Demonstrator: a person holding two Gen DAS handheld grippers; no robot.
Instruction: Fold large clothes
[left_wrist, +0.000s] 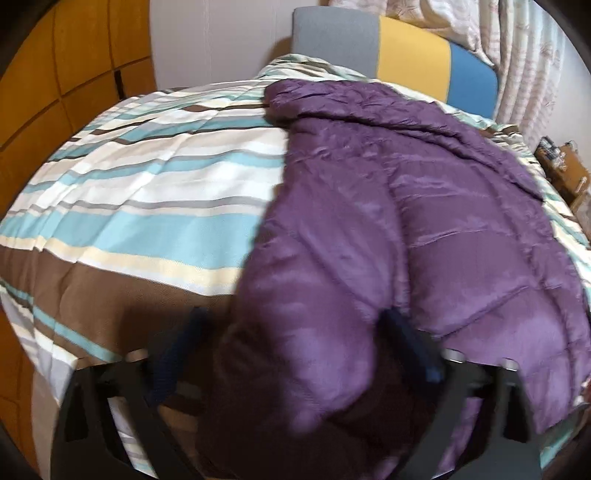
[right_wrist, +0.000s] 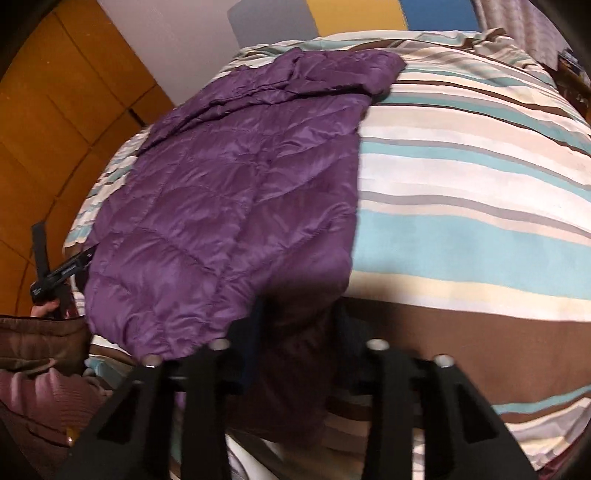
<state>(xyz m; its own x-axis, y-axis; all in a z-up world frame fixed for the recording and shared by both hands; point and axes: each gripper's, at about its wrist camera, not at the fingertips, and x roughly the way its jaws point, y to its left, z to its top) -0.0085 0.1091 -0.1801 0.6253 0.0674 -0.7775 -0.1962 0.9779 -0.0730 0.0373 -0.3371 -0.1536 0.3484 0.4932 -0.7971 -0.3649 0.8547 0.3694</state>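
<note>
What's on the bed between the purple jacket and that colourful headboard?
Only the striped quilt. In the left wrist view, a strip of it shows between the purple jacket and the gray, yellow and blue headboard.

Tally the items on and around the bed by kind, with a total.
Purple quilted jacket: 1
Striped bedspread: 1
Three-colour headboard: 1
Grippers: 2, left gripper and right gripper
Total: 5

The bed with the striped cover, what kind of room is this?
Most likely a home bedroom: the bed's striped comforter, a padded headboard against the wall, curtains, and wooden wardrobe doors beside it.
</note>
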